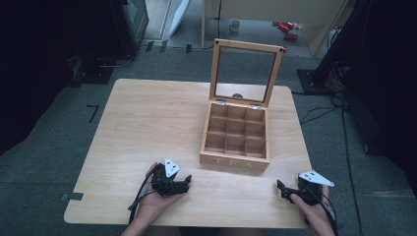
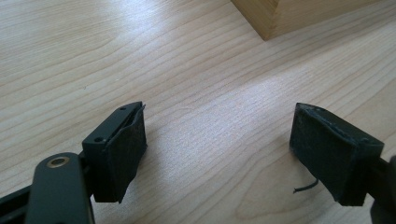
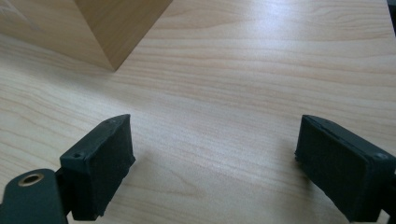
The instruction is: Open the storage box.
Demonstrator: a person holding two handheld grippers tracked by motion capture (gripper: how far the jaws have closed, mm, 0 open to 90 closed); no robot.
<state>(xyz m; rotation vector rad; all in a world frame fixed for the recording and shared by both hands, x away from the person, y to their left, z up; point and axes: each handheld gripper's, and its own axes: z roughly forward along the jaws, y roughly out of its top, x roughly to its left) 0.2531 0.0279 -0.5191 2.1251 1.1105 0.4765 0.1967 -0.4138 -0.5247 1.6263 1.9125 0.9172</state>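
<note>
A wooden tea box [image 1: 235,142] stands open right of the table's centre, its glass-paned lid [image 1: 246,71] upright and its several compartments bare. My left gripper [image 1: 184,183] lies on the table near the front edge, left of the box, held by a hand. In the left gripper view it [image 2: 217,149] is open, with nothing between its pads [image 2: 123,154], and a corner of the box [image 2: 275,18] shows ahead. My right gripper [image 1: 280,189] rests at the front right, below the box's corner. In the right gripper view it [image 3: 212,163] is open over bare wood, the box's corner [image 3: 116,28] ahead.
The light wooden table [image 1: 147,128] has wide free room on its left half. Beyond the table, the floor holds a white mug [image 1: 235,24], red items [image 1: 286,28], dark stands and cables [image 1: 319,113] at the right.
</note>
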